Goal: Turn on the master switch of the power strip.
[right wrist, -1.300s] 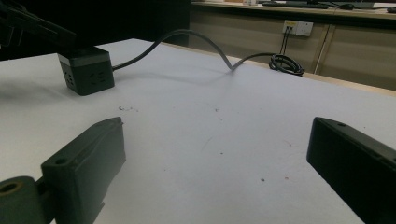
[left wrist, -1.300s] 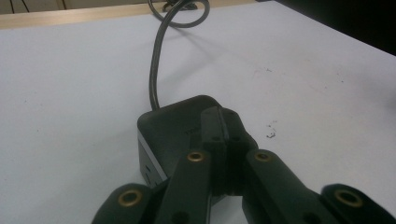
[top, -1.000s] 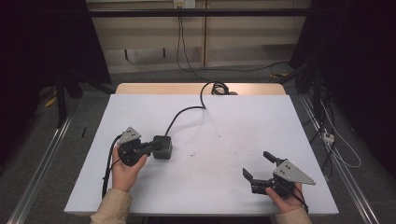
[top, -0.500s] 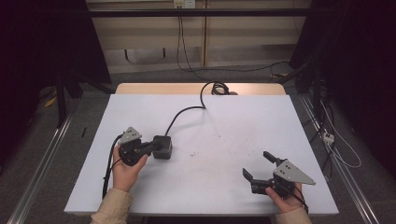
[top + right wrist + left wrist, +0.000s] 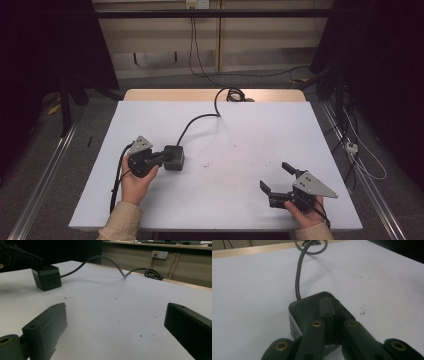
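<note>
1. Lower right of the high view, closest to the person: the right hand-held gripper sits just above the tabletop, its jaws spread wide apart with nothing between them. In the right gripper view the same two black jaws stand far apart at the bottom corners over bare white surface.
2. Lower left of the high view: the left hand-held gripper is held by the person's left hand, jaws pressed together, tips resting on top of the black power cube.
3. In the left gripper view the closed jaws lie over the power cube, which sits flat on the tabletop at centre frame; they are not clamped around it.
4. Farther off, the cube's dark cable runs toward the upper middle of the high view and ends in a small coil at the far edge.
</note>
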Demonstrator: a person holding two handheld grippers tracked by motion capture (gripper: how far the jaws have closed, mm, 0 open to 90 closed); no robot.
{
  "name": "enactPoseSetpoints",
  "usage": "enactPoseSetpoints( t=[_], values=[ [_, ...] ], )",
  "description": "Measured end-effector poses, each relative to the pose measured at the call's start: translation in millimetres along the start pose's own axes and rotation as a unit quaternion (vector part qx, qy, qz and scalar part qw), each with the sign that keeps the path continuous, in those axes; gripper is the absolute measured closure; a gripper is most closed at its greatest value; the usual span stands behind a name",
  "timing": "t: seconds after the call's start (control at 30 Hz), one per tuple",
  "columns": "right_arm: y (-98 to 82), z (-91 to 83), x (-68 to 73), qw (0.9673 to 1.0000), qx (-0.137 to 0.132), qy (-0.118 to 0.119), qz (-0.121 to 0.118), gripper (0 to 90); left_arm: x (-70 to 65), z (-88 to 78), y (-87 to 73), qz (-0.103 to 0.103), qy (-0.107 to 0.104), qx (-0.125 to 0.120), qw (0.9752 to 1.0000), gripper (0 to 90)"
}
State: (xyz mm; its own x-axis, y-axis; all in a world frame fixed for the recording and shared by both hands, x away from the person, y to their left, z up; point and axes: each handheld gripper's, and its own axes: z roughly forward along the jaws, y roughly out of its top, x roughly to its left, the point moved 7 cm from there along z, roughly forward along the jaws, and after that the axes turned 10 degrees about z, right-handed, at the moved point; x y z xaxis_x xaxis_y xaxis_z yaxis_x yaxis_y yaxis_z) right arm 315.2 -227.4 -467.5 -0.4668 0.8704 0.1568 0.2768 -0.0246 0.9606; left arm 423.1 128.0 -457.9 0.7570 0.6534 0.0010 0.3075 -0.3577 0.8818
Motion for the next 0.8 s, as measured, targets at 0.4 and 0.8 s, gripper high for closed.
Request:
enactPoseSetpoints(
  t=[0.4, 0.8],
  values=[
    [0.1, 0.0, 0.3, 1.0000, 0.000, 0.000, -0.001, 3.9, -1.5, 0.7, -0.6, 0.014, 0.005, 0.007, 0.9999, 90.0],
    [-0.2, -0.9, 0.1, 1.0000, 0.000, -0.002, -0.001, 3.9, -2.5, 1.2, -0.1, 0.020, 0.009, 0.014, 0.9997, 90.0]
  ],
)
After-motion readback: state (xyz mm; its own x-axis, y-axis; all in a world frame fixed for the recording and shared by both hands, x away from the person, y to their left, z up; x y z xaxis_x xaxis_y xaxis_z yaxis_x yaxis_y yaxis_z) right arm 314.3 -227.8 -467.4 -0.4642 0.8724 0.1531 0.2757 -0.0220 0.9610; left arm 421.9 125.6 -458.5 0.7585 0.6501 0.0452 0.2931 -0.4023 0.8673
